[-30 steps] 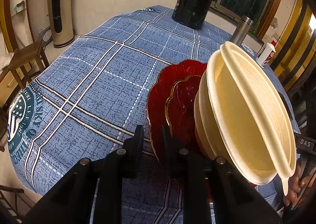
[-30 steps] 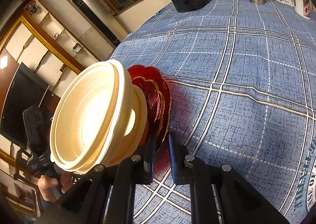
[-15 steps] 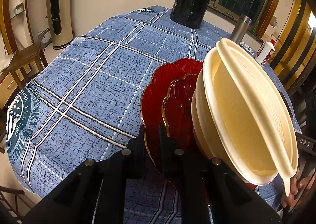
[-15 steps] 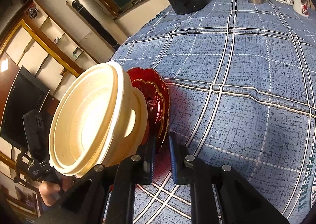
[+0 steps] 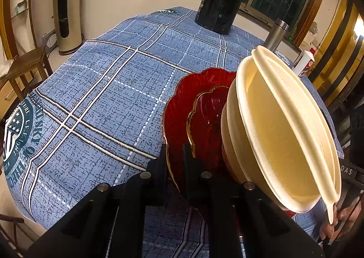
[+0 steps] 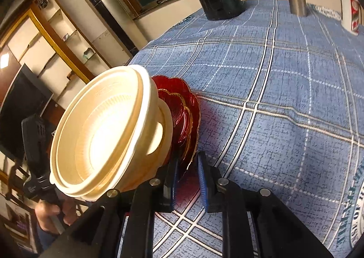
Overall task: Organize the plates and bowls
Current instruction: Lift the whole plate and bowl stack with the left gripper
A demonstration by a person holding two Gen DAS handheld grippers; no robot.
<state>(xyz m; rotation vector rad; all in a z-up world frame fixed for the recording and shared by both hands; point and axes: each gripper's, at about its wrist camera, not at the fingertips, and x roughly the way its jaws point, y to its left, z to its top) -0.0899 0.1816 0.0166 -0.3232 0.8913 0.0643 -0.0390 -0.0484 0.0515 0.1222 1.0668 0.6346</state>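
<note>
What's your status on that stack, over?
Left hand-held gripper shut on large red plate rim. Right hand-held gripper just opening, rim between jaws. Cream bowls stacked above. Path clear.

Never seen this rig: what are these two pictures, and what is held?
A person holds a two-finger tool in each hand; each carries a wide-angle camera looking along its black fingers, giving one picture per hand. The left gripper has its jaws shut on the rim of the large red plate, tipped on edge with a smaller red plate and nested cream bowls against it. The right gripper straddles the same rim; its jaws have just been opening. On the blue checked tablecloth stand a black appliance, a steel flask and a white bottle.
</note>
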